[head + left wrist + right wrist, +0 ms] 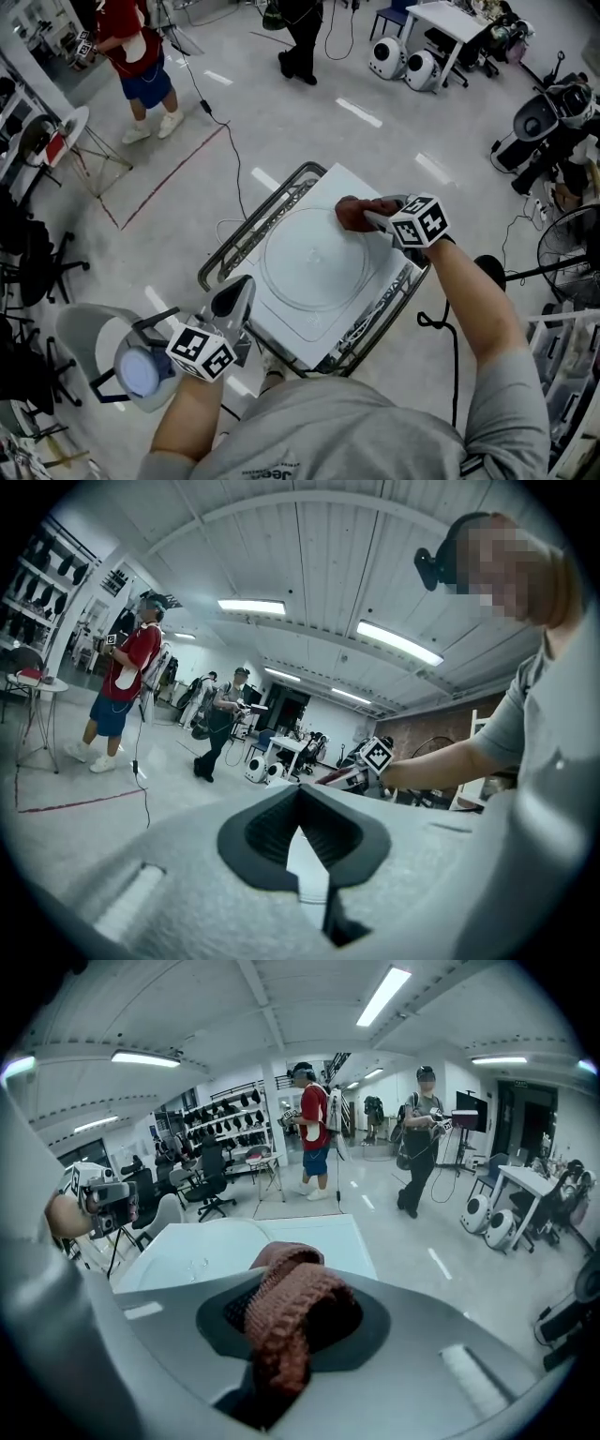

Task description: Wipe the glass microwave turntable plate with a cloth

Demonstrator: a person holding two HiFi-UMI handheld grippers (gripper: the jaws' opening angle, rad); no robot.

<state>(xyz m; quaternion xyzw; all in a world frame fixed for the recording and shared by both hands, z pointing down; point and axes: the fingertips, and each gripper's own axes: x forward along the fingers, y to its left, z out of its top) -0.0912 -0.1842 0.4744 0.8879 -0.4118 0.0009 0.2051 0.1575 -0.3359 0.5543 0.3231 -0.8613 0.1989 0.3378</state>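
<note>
The round glass turntable plate (314, 261) lies flat on a white board (281, 323) set on a metal cart frame (246, 234). My right gripper (373, 218) is shut on a bunched reddish-brown cloth (353, 214), and the cloth rests on the plate's far right rim. In the right gripper view the cloth (292, 1316) fills the jaws, with the plate (187, 1252) just beyond. My left gripper (241, 289) is at the board's near left edge, beside the plate. Its jaws stand almost together, with only a sliver of white surface showing between them (305, 860).
A grey chair (98, 352) stands at my lower left. A person in red (141, 56) and a person in black (300, 33) stand on the floor beyond. White round robots (405, 61), a fan (572, 253) and floor cables (202, 98) are around the cart.
</note>
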